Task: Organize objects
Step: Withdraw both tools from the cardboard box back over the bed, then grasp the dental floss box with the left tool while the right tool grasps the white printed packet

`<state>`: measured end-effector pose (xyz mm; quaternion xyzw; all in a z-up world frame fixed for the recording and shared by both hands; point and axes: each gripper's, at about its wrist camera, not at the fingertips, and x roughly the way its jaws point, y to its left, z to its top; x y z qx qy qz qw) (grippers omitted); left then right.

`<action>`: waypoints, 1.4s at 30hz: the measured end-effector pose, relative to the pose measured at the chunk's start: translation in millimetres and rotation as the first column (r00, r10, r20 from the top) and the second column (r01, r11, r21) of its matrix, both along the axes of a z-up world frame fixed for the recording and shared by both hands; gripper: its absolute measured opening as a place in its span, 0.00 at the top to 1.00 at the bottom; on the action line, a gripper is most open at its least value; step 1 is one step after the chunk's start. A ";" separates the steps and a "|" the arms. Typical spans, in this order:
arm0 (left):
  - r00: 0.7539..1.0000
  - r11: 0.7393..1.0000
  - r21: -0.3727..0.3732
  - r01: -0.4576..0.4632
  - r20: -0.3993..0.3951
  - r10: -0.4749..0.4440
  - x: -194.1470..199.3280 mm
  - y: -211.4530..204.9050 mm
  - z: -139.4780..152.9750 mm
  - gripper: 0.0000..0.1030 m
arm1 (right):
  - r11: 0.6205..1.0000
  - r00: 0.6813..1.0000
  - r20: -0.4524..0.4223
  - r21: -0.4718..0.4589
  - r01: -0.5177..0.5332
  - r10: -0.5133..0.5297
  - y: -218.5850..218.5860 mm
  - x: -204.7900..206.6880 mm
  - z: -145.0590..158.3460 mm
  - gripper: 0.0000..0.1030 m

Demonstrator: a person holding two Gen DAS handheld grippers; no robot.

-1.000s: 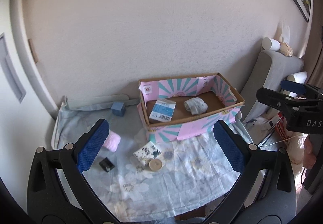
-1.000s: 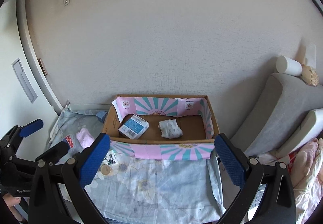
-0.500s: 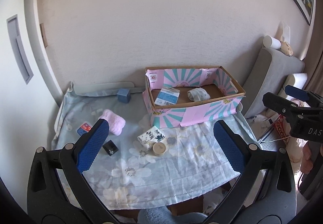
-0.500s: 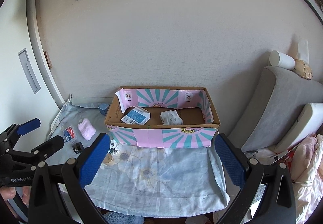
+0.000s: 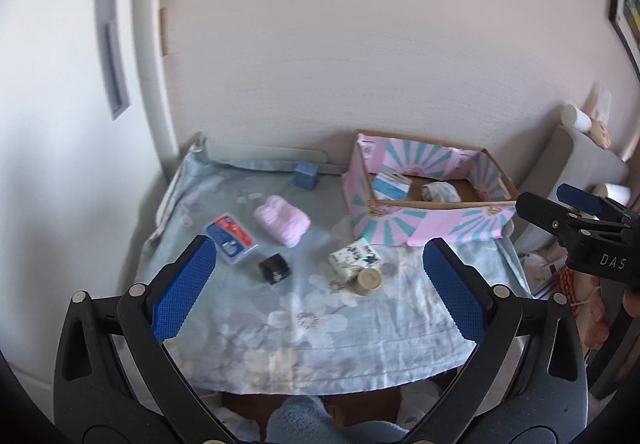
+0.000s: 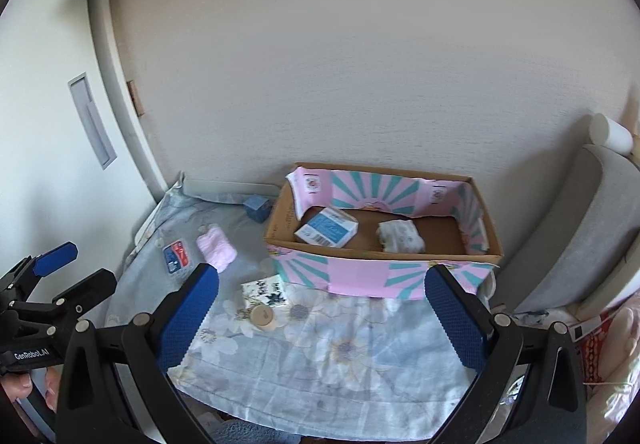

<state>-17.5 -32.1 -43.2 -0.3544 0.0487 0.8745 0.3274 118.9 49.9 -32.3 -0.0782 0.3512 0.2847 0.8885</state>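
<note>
Across the lower middle of both views, a bench [image 5: 320, 344] draped in a pale blue floral cloth [image 6: 360, 356], pushed against a plain cream wall. At right of centre in the left wrist view, an open cardboard box [image 5: 424, 228] with pink and teal sunburst paper on its walls, standing on the cloth by the wall; inside it, a blue and white carton [image 6: 326, 228] toward its left end and a white patterned bundle [image 6: 400, 236] near its middle, apart from each other. In the foreground, low in frame, left tongs [image 5: 316, 290] spread wide apart, nothing between the blue pads, hovering above the near edge of the cloth. Likewise right tongs [image 6: 322, 318], wide apart and empty, low in the right wrist view. Left of the box on the cloth, a folded pink towel [image 5: 282, 219]; just left of that, a flat blue and red pack [image 5: 232, 240]. Near the wall, upper left of the box, a small blue cube [image 5: 306, 175]. In front of the box, a white packet with dark floral print [image 5: 354, 258], and touching its lower right corner a small round wooden pot [image 5: 369, 280]. Between pack and packet, a little black box [image 5: 274, 268], set apart from both. At far right, a grey cushion [image 6: 576, 244].
</note>
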 end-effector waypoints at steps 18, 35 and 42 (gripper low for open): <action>0.998 0.998 -0.021 -0.063 0.019 0.063 -40.8 -38.4 -9.2 0.00 | 0.992 0.991 -0.038 0.009 -0.129 0.129 62.8 11.2 -11.0 0.00; 0.970 0.952 -0.198 0.233 0.123 -0.212 -139.8 9.6 -74.2 0.00 | 0.979 0.973 -0.165 -0.098 -0.180 0.162 110.0 50.8 -60.4 0.00; 0.933 0.891 -0.299 0.342 0.218 -0.285 -169.0 35.0 -135.8 0.00 | 0.955 0.958 -0.234 -0.204 -0.213 0.164 128.3 53.2 -113.3 0.00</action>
